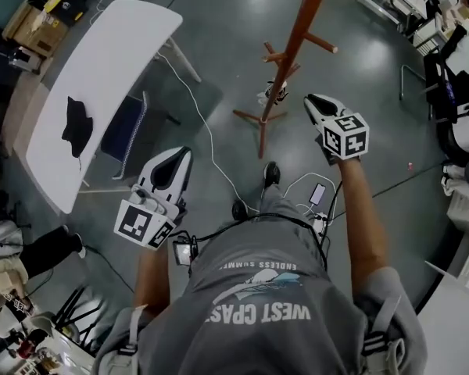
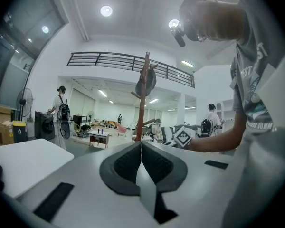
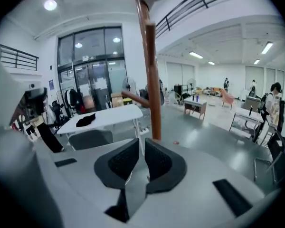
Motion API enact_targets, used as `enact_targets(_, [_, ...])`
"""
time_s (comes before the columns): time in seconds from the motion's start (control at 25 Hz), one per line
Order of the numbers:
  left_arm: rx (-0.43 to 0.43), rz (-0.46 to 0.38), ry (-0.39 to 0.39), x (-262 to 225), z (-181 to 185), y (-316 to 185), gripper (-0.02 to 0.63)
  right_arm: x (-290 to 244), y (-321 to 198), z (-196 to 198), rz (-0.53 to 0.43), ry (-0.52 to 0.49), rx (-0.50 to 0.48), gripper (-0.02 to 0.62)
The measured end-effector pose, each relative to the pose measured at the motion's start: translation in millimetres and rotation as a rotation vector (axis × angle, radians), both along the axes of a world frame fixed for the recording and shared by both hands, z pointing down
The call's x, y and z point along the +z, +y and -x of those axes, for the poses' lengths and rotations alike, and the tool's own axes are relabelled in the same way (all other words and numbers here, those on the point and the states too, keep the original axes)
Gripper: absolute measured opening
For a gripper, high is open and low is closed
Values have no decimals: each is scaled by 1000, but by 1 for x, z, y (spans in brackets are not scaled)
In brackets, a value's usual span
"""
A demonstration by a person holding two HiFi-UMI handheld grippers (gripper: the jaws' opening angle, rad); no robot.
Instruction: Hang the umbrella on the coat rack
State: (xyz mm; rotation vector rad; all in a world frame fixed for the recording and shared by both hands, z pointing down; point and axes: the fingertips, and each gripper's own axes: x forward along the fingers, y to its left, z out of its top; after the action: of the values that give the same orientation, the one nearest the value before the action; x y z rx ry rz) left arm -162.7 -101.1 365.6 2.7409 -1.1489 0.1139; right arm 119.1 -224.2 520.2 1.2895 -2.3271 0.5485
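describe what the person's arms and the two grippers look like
The left gripper and right gripper are white wedge-shaped shells with dark grey pads. Each carries a white cube printed with black square markers. The person wears short grey t-shirt sleeves, forearms bare. Black cables cross the waist.

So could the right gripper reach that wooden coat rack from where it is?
Probably yes: the right gripper hovers close beside the coat rack, with nothing visible in between.
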Motion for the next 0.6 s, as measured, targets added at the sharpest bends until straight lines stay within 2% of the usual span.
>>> enact_targets(0.2, [6,-54,-13,-16,10,-1,18,-115,46,6,-198,-113,68,44])
enact_targets(0.36, [11,-93,-26,-29,16,-1,18,-195,86,21,-337,-187,58,42])
enact_targets(0.6, [8,-165,-79,-47,24,-1,18,-264,147,42,-445,-200,35,35])
